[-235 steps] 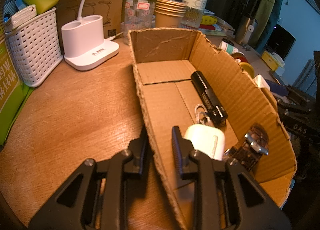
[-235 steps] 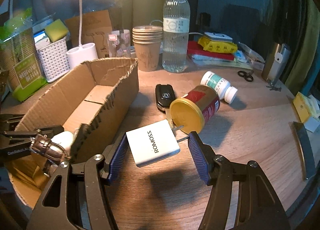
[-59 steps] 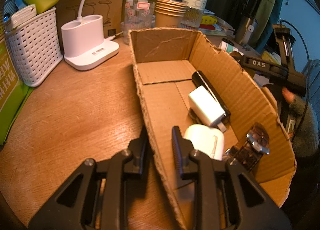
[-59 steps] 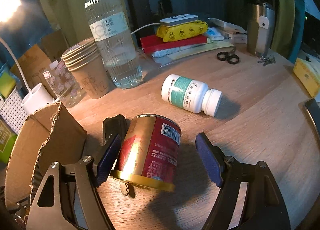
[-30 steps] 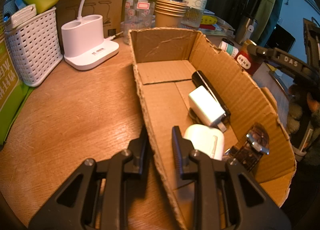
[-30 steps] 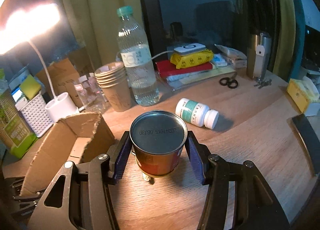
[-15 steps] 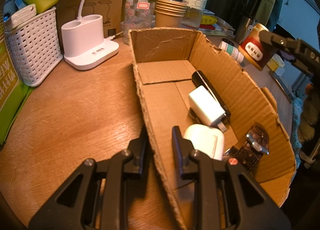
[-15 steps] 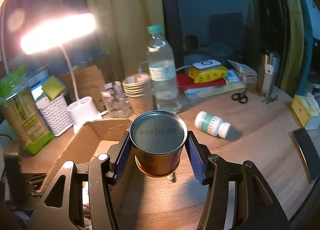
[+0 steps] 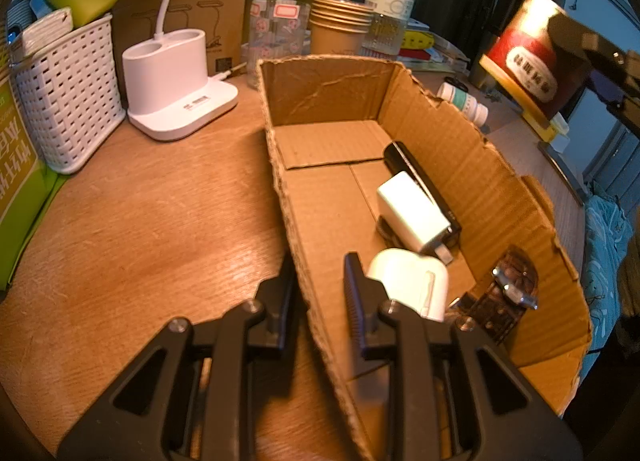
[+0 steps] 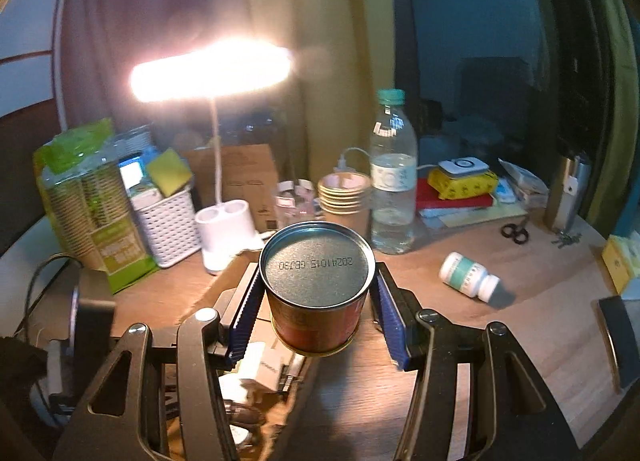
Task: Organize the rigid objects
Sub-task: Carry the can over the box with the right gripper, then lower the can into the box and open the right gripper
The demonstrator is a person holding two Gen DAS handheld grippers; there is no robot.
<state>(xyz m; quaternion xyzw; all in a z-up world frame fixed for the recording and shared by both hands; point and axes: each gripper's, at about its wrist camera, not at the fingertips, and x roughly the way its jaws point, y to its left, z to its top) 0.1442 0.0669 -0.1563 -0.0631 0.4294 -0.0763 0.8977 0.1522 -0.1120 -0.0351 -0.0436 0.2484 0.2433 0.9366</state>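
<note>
My left gripper [image 9: 320, 293] is shut on the left wall of an open cardboard box [image 9: 332, 89] on the wooden table. In the box lie a black stick-shaped device [image 9: 420, 181], a white charger [image 9: 412, 217], a white rounded case [image 9: 408, 285] and a wristwatch [image 9: 508, 297]. My right gripper [image 10: 318, 281] is shut on a red can [image 10: 316, 265] with its metal base towards the camera. It hangs in the air over the box's near end. The left wrist view shows the can [image 9: 528, 61] high beyond the box's right wall. A white pill bottle [image 10: 468, 275] lies on the table.
Behind the box stand a white lamp base [image 9: 176, 89], a white basket [image 9: 68, 93], stacked paper cups [image 10: 344, 197] and a water bottle [image 10: 392, 181]. Scissors [image 10: 516, 233], books and a steel flask [image 10: 566, 189] sit at the back right. A lit lamp [image 10: 212, 69] glares overhead.
My right gripper has lifted the can higher and carried it towards the box, rolling a little. The left gripper and the box's contents have not moved.
</note>
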